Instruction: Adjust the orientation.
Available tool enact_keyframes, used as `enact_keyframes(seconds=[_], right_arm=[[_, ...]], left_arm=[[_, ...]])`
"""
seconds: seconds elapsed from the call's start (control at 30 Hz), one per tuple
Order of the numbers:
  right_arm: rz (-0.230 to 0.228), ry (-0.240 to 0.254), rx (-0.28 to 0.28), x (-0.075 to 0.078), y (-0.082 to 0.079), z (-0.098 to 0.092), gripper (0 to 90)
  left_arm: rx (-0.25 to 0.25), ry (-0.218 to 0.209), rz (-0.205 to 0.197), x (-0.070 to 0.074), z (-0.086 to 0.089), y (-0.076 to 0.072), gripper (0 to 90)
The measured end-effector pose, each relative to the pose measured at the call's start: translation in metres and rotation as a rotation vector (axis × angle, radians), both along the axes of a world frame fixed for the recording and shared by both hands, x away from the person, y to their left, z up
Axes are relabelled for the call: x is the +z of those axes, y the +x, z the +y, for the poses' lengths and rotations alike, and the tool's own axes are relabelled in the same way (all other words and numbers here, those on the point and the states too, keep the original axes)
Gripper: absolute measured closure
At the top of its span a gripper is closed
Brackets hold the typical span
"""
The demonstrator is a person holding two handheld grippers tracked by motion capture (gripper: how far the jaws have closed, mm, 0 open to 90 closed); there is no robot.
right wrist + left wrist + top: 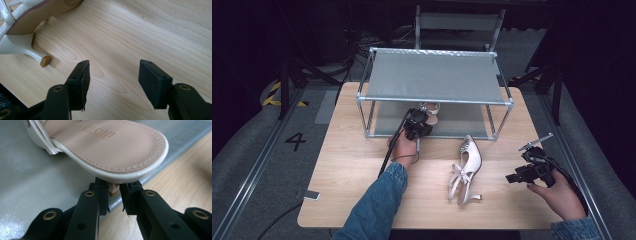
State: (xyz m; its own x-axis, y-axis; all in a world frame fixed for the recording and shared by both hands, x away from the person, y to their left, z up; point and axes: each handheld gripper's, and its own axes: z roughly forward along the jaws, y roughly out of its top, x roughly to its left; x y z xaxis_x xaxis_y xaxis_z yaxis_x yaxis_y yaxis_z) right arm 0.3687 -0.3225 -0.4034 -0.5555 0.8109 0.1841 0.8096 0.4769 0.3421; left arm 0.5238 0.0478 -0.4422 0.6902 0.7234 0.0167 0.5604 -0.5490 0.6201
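Note:
A cream heeled sandal rests with its sole on the grey lower shelf of a metal rack. My left gripper is shut on its thin heel, whose tan tip peeks out between the jaws. From above, the left gripper is at the rack's front edge, just in front of that sandal. A matching second sandal lies on its side on the wooden table. My right gripper hovers open to its right. Its jaws hold nothing, and the second sandal's heel lies off to the upper left.
The rack stands at the table's far side, with a grey top shelf above the lower one. A grey chair stands behind it. A small flat device lies at the table's front left corner. Bare wood spreads under the right gripper.

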Motion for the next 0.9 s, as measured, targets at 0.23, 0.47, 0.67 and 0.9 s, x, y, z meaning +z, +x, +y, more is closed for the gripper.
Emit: enact_keyframes(seconds=[0.23, 0.47, 0.67, 0.9], right_arm=[[0.004, -0.002, 0.001, -0.001, -0.001, 0.001, 43.0], [-0.004, -0.002, 0.005, 0.002, -0.002, 0.004, 43.0], [-0.004, -0.007, 0.009, 0.001, -0.002, 0.008, 43.2], [-0.008, -0.009, 0.014, 0.002, -0.003, 0.013, 43.6]], left_arm=[[0.054, 0.013, 0.039, -0.008, -0.004, 0.003, 77.6], [0.124, -0.027, 0.07, -0.002, 0.0, -0.024, 63.5], [0.125, -0.085, 0.065, 0.012, 0.014, -0.04, 61.4], [0.129, -0.138, 0.092, 0.039, 0.032, -0.072, 54.8]])
